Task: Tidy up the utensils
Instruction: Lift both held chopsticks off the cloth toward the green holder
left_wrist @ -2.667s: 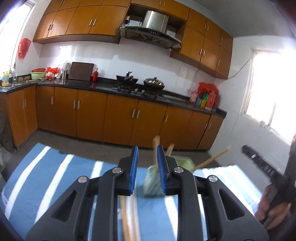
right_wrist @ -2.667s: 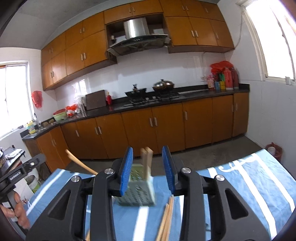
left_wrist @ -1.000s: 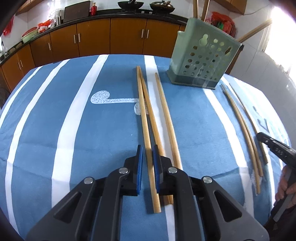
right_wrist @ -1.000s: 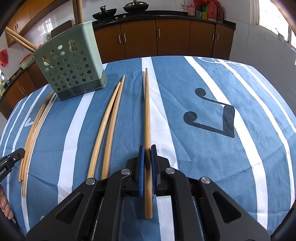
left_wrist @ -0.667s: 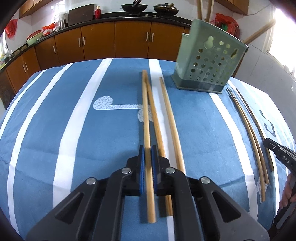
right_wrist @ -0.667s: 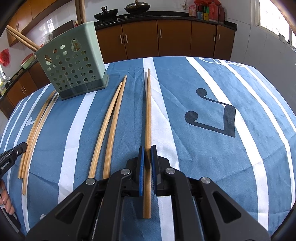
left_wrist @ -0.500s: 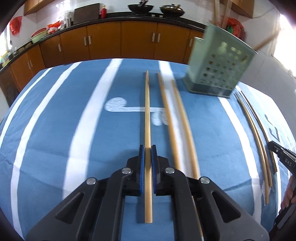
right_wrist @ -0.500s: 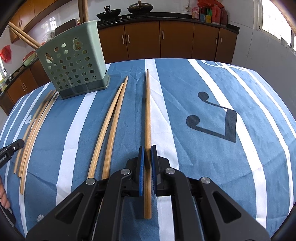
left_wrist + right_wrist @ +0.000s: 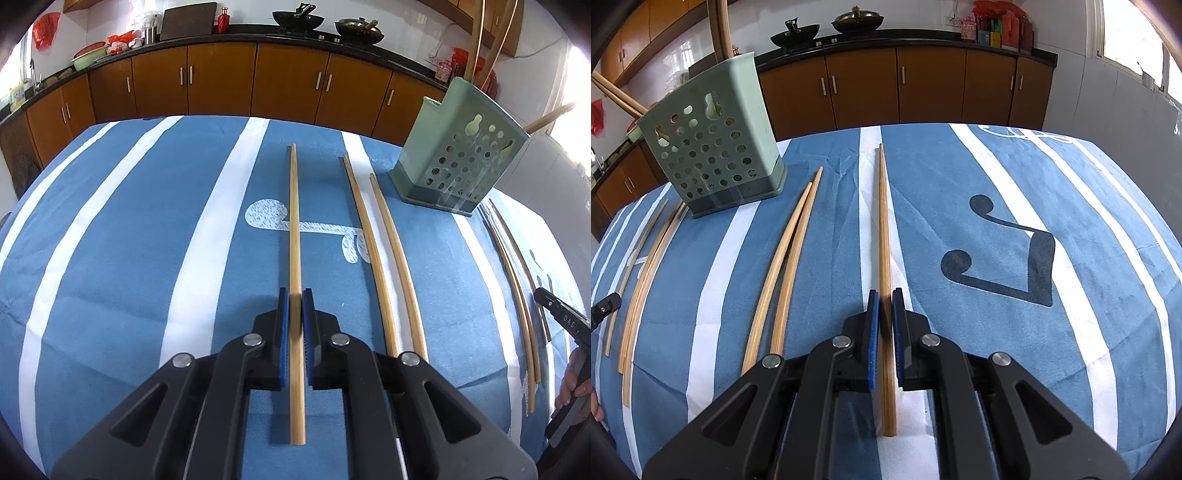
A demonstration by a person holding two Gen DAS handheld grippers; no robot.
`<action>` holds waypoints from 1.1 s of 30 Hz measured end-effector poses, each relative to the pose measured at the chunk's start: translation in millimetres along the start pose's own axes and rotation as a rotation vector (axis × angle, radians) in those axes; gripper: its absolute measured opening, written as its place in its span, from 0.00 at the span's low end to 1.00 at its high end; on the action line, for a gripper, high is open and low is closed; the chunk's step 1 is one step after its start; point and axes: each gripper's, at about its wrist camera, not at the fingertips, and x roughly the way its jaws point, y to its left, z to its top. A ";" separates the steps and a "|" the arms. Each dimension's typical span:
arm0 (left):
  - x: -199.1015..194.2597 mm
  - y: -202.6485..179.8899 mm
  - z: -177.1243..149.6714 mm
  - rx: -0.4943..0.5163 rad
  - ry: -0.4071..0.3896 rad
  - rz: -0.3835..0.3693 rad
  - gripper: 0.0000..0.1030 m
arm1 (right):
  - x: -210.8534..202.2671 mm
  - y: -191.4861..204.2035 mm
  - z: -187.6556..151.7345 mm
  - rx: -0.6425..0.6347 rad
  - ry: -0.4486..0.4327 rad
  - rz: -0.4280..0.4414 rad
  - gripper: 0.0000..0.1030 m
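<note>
Long, straight, pale wooden chopstick [image 9: 293, 221]

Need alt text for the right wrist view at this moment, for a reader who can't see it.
The right gripper is shut on a long wooden chopstick that points away over a blue and white striped tablecloth. To its left lie more loose chopsticks, and a green perforated utensil holder stands at the far left with sticks already in it.

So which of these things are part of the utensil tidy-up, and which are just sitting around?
Job:
left tongs, shut on a chopstick
right tongs, shut on another chopstick
loose chopsticks on the cloth
green holder

Lying about:
wok
lidded pan
red jars
</note>
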 end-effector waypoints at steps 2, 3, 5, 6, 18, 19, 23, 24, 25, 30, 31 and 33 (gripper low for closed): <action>-0.1 -0.2 0.0 0.001 0.001 0.002 0.09 | 0.0 -0.4 0.0 0.004 0.000 0.004 0.08; 0.0 0.8 -0.1 0.002 0.000 0.003 0.09 | 0.0 -0.9 -0.1 0.006 0.000 0.006 0.08; 0.0 1.1 0.0 0.002 0.001 0.003 0.09 | 0.3 -1.0 0.1 0.009 0.000 0.009 0.08; 0.3 0.7 0.1 0.001 0.001 0.001 0.09 | 0.0 -1.1 -0.2 0.010 -0.001 0.010 0.08; 0.4 5.6 0.1 -0.026 0.001 -0.028 0.10 | -0.3 -0.6 -0.4 0.012 -0.002 0.011 0.08; 0.4 5.5 0.2 -0.026 0.001 -0.028 0.09 | -0.2 -0.8 -0.4 0.012 -0.002 0.010 0.08; 0.6 5.2 0.3 -0.029 0.001 -0.031 0.10 | -0.2 -1.0 -0.4 0.012 -0.003 0.010 0.08; 0.7 5.4 0.4 -0.031 0.001 -0.033 0.10 | -0.3 -0.8 -0.4 0.013 -0.003 0.011 0.08; 0.6 5.7 0.3 -0.032 0.001 -0.034 0.10 | 0.0 -0.8 -0.3 0.013 -0.003 0.011 0.08; -2.5 2.2 -3.3 -0.003 0.003 -0.012 0.10 | -2.2 1.4 -2.1 -0.006 -0.003 -0.003 0.09; -4.3 -0.1 -5.8 0.015 0.005 -0.003 0.10 | -3.6 2.6 -3.8 -0.017 -0.002 -0.008 0.09; -8.8 -2.5 -11.9 0.038 0.008 0.003 0.11 | -6.8 3.0 -8.0 -0.025 -0.001 -0.001 0.09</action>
